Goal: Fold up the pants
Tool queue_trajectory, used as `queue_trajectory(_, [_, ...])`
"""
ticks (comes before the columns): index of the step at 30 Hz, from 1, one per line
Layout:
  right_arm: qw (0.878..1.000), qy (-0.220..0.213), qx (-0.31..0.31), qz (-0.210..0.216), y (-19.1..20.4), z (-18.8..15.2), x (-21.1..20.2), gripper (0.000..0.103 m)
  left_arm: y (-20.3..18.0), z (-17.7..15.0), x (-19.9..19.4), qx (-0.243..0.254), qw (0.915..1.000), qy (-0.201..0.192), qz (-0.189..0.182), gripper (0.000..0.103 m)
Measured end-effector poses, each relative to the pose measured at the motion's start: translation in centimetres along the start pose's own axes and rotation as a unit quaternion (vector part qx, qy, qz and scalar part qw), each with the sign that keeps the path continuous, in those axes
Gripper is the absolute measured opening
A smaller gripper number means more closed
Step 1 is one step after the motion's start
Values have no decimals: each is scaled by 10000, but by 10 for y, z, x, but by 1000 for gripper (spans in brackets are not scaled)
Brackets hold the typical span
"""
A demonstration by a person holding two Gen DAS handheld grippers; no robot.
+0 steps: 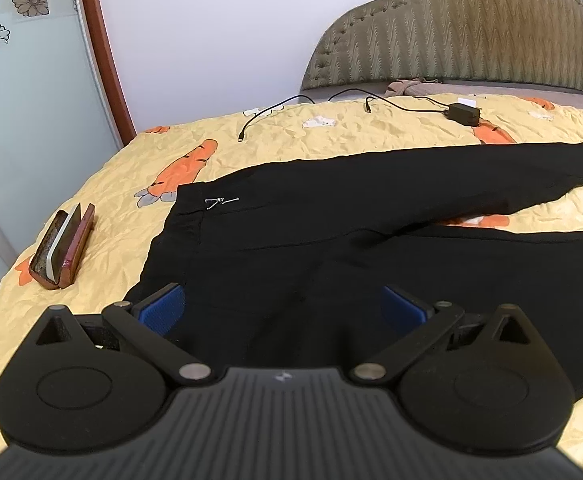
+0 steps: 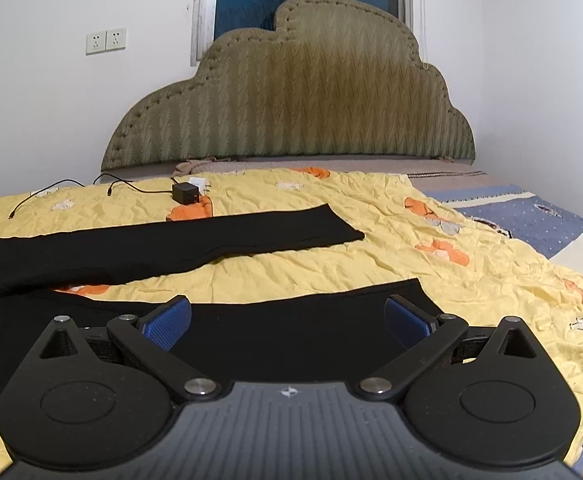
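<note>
Nearest the left wrist camera, the left gripper (image 1: 283,308) is seen with its blue-padded fingers (image 1: 161,308) spread wide and empty, poised above the waist end of a pair of black fabric pants (image 1: 331,216) laid flat on a wrinkled yellow bedsheet printed with orange carrots (image 1: 291,136). A small silver clasp (image 1: 220,201) is visible near the waistband. In the right wrist view, the right gripper (image 2: 287,322) is likewise held wide apart with nothing between its blue pads (image 2: 169,322), over the hem end of the nearer leg; the two legs are spread in a V, the farther one stretched across the sheet. Beside the waist, a brown open case holding flat items (image 1: 61,250) is seen. Farther off, a black power adapter (image 2: 186,193) and its black cable (image 1: 267,114) are laid on the sheet, before an olive quilted cloud-shaped headboard (image 2: 291,96)
</note>
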State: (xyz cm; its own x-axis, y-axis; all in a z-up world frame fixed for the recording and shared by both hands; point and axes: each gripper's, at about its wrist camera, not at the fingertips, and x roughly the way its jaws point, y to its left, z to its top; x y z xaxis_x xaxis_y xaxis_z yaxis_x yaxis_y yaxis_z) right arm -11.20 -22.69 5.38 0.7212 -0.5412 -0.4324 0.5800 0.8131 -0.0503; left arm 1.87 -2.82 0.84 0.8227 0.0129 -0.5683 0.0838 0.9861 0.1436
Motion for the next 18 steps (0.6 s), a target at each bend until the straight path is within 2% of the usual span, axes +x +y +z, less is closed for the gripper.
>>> queue_trajectory(9, [9996, 269, 107, 43, -4, -2, 12, 103, -2, -1, 1, 40, 10000, 35, 49, 103])
queue_trajectory(18, [9994, 325, 113, 48, -5, 0, 18, 103, -6, 11, -3, -9, 9999, -76, 65, 103])
